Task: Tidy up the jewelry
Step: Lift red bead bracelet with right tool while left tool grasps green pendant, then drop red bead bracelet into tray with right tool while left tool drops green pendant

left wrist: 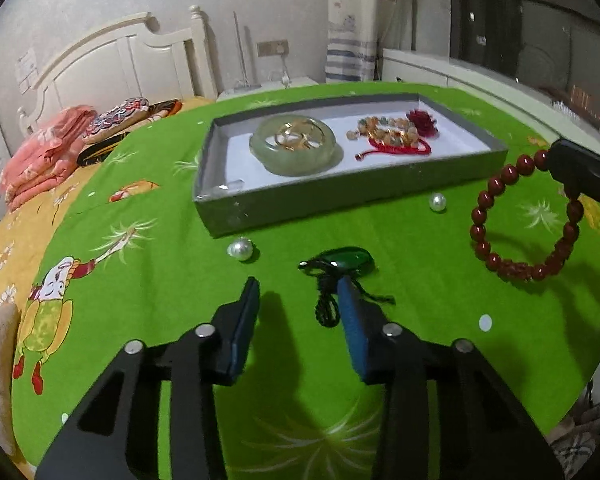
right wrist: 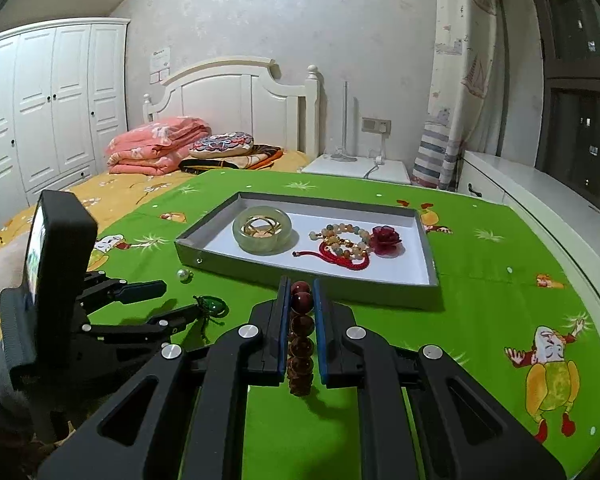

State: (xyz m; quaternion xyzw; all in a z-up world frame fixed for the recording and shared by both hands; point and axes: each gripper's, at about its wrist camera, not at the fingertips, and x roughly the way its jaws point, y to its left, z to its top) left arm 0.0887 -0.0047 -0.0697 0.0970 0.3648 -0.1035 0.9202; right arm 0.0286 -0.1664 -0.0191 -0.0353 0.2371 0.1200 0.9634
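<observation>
Right jaws (right wrist: 301,286) gripping bead bracelet (left wrist: 516,220), near tray edge (right wrist: 300,276)

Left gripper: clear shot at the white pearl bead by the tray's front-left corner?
Probably yes. The left gripper has open jaws with nothing between them, and the white pearl bead lies just ahead on bare green cloth. The green oval pendant sits off to the other side, the grey tray behind.
</observation>
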